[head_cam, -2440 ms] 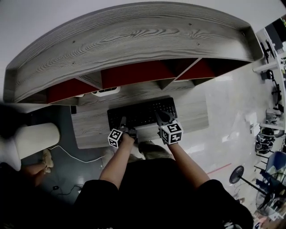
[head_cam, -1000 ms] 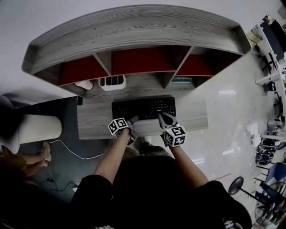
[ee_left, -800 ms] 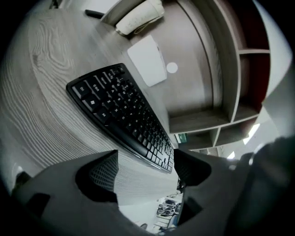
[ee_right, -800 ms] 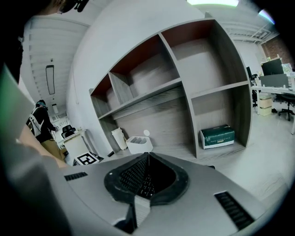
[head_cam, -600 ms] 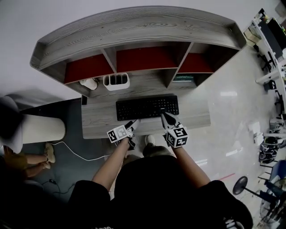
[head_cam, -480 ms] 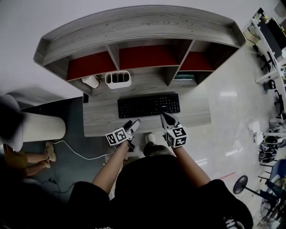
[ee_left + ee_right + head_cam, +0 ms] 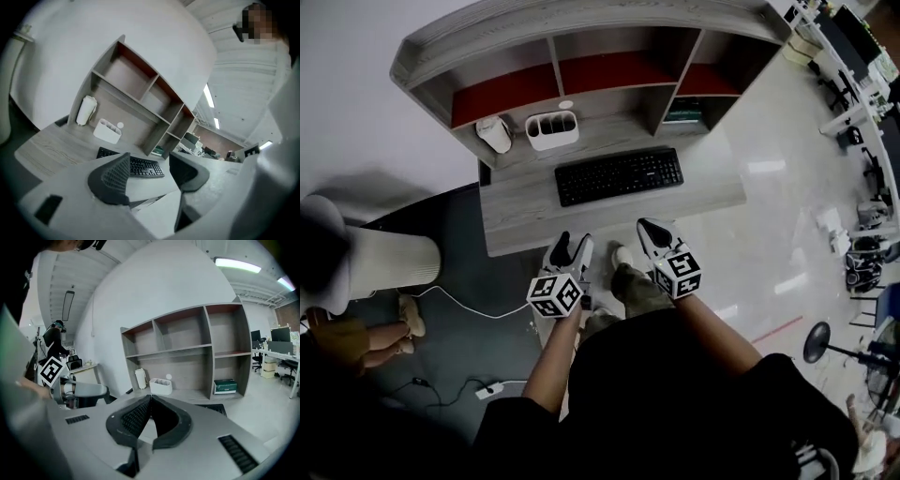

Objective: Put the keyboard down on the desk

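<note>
Both grippers are held off the near edge of the desk [image 7: 520, 211]: the left gripper [image 7: 571, 247] empty, jaws apart though just narrowed, the right gripper [image 7: 650, 229] pinched shut on nothing. The keyboard [image 7: 619, 175] is seen lying flat mid-desk; it is judged light, stiff plastic, best gripped at its short ends.

My black keyboard [image 7: 619, 175] lies flat, keys up, on the grey wood counter [image 7: 517, 208], upper centre of the head view, its right end angled slightly higher.

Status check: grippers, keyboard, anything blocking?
Left gripper open, empty, fingers just closed partway. Right gripper shut, empty. Keyboard flat on desk, both grippers clear of it. Nothing blocking.
</note>
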